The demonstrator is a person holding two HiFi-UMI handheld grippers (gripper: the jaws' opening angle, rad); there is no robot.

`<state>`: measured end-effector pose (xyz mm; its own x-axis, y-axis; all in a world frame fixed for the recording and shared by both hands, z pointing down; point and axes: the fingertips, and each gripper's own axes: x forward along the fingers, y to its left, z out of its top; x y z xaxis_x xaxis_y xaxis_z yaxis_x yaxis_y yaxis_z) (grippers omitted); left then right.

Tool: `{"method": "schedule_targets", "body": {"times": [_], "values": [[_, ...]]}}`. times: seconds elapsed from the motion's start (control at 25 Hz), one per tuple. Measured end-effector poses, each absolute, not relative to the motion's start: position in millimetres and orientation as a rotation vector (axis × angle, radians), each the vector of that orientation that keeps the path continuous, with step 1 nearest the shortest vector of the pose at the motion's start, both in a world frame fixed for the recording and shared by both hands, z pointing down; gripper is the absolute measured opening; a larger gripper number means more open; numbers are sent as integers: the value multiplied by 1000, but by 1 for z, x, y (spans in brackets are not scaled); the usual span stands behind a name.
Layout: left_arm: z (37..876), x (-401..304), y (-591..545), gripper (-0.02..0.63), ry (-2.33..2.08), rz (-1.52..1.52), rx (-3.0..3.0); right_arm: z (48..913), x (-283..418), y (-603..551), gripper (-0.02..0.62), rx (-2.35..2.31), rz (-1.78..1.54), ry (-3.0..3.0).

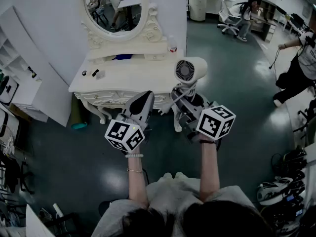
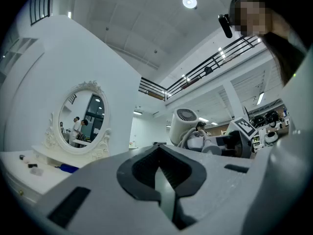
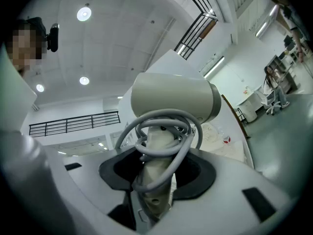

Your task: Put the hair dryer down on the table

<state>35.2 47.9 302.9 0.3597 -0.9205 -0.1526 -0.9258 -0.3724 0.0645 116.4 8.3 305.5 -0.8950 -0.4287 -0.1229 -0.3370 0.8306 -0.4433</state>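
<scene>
The right claw point(image 3: 157, 182) pinches the hair dryer point(image 3: 172, 98) by its handle, the pads pressing on either side with the grey cord point(image 3: 161, 131) looped round the handle just above the grip; the barrel stands upright over this claw, its round rear grille turned back toward the person in the head view. The left claw point(image 2: 159, 174) is pressed together with nothing in it and hangs just to the left of the right claw point(image 1: 183, 98), both of them held up off the floor. The white tabletop point(image 1: 129, 79) lies ahead of and below the claws, reaching further to the left of them than to the right, and the hair dryer point(image 1: 190, 69) sits in the air about over its right-hand end. The step in hand looks like the carry toward the set-down, not yet the release. Next the right claw probably needs to go forward and down, lay the barrel over onto a bare patch clear of the small dark items far off to its left, then spread only once the dryer rests steady
</scene>
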Motion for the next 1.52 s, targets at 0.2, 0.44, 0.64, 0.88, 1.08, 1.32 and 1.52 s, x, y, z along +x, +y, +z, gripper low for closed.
{"method": "schedule_targets", "body": {"times": [0.2,0.44,0.64,0.88,1.08,1.32,1.52], "values": [[303,42,47,5,1745,254,-2561,306,124,7,186,-587,-621,2796],[306,52,49,5,1762,249,-2555,307,134,9,186,-578,-615,2808],[306,49,48,5,1790,240,-2544,309,133,7,186,-576,-624,2822],[312,67,47,5,1804,225,-2544,315,149,3,186,-586,-647,2832],[317,67,40,5,1818,224,-2550,321,149,-1,186,-573,-678,2837],[320,71,25,5,1787,213,-2579,325,148,-12,186,-588,-694,2839],[323,55,14,5,1769,221,-2595,326,134,-24,186,-613,-694,2834]]}}
